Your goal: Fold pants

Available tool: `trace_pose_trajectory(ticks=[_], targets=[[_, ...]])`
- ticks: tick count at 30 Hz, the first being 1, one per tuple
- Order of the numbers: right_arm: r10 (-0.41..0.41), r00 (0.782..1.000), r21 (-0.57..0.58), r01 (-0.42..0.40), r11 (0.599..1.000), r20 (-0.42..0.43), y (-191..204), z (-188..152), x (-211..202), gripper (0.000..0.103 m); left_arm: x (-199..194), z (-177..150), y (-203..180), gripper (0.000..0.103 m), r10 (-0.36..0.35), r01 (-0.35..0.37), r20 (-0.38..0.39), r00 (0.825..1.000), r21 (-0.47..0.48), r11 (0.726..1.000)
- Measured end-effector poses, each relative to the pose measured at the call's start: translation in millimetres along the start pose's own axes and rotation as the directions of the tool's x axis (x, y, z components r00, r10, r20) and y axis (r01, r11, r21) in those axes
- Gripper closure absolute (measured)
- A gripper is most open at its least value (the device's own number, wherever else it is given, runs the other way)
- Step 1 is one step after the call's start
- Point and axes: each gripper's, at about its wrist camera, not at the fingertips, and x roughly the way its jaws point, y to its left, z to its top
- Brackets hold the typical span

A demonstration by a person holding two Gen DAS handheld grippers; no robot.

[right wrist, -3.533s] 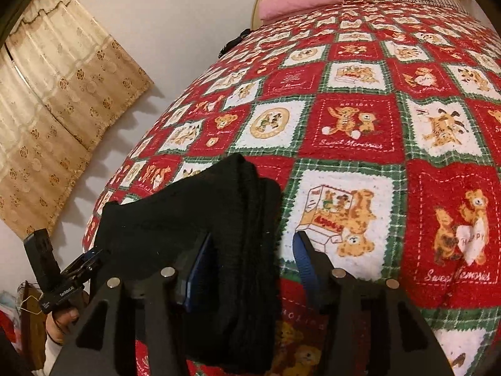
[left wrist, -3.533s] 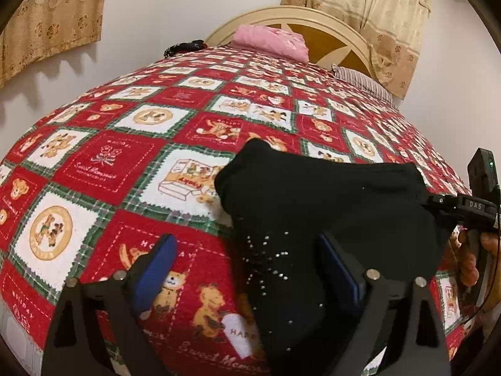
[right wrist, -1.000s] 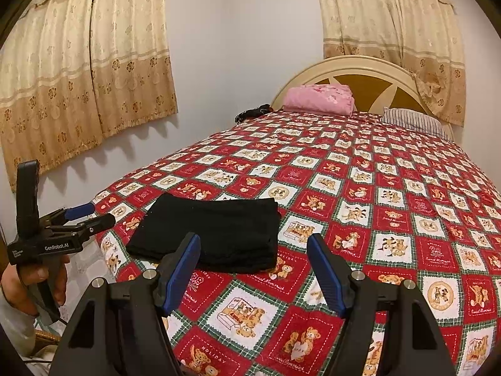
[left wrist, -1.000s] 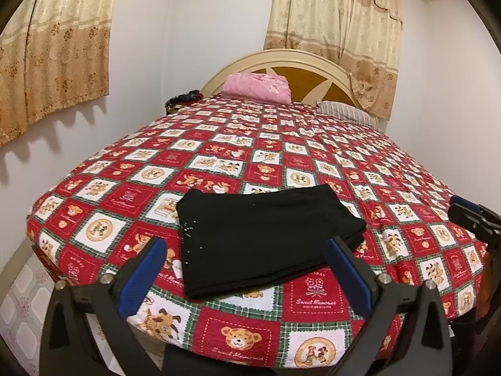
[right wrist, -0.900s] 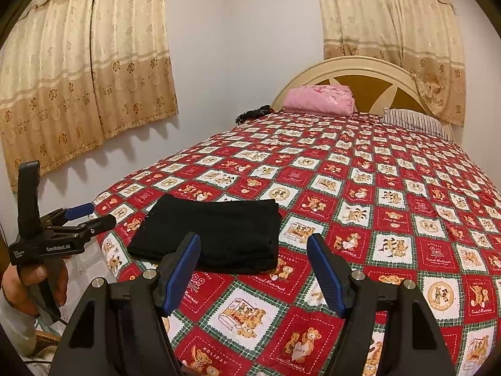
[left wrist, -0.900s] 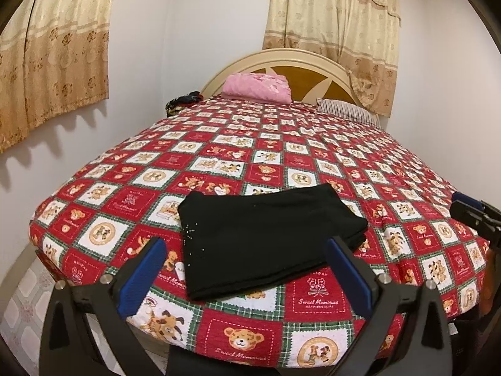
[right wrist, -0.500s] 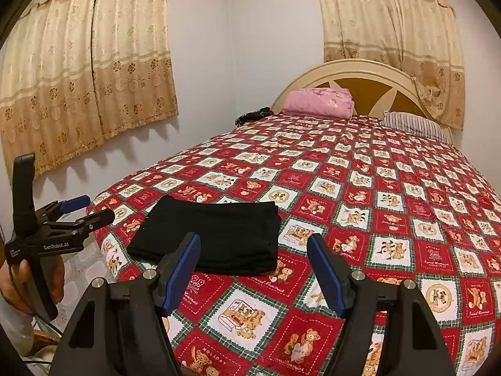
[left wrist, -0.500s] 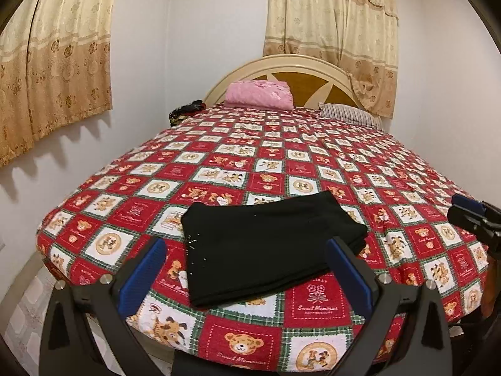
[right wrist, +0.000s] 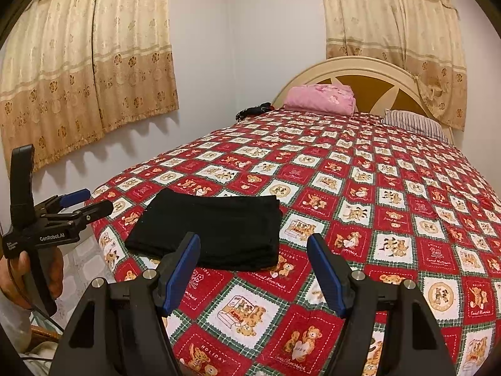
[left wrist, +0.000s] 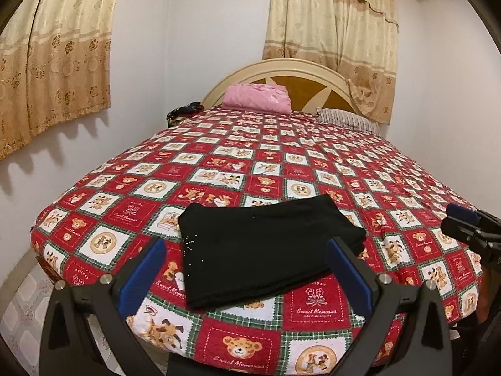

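L→R, right wrist view: left gripper [right wrist: 86, 202] at far left edge, held in a hand [right wrist: 18, 277], off the bed's left side, over the floor, not touching anything. Fingers [right wrist: 75, 196] blue-padded, a gap between them, nothing in it. Behind it, beige curtain [right wrist: 94, 62] on left wall.

Pants [right wrist: 209, 230]: black, folded into a flat rectangular stack, lying on the bedspread [right wrist: 375, 188] nr the foot-left corner of the bed. Layered fold edges visible on the stack's right side. Apart from both grippers.

Right gripper [right wrist: 255, 271] in foreground, pulled back above the bed's foot edge, fingers spread wide, empty. Left pad overlaps the pants' near edge in view only; contact not evident.

Left wrist view: pants [left wrist: 266, 247] centred between the left gripper's [left wrist: 247, 277] wide-apart pads, small sparkly dots on the left part. Right gripper [left wrist: 463, 222] tip pokes in at right edge, clear of the cloth.

Bkgd: pink folded blanket [right wrist: 321, 98] at headboard [right wrist: 369, 78], dark item [right wrist: 253, 110] left of it, striped pillow [right wrist: 416, 125] right, 2nd curtain [right wrist: 391, 25] above.
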Motion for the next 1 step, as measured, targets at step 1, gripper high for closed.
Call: trace_pose_trajectory(ticks=[1], targets=[[-0.001,1.0,0.001,0.001,1.0,-0.001,0.0,-0.2,0.3,0.031,0.7,0.0,-0.9,0.0,-0.012,0.012,-0.004,1.0,0.006,1.0]])
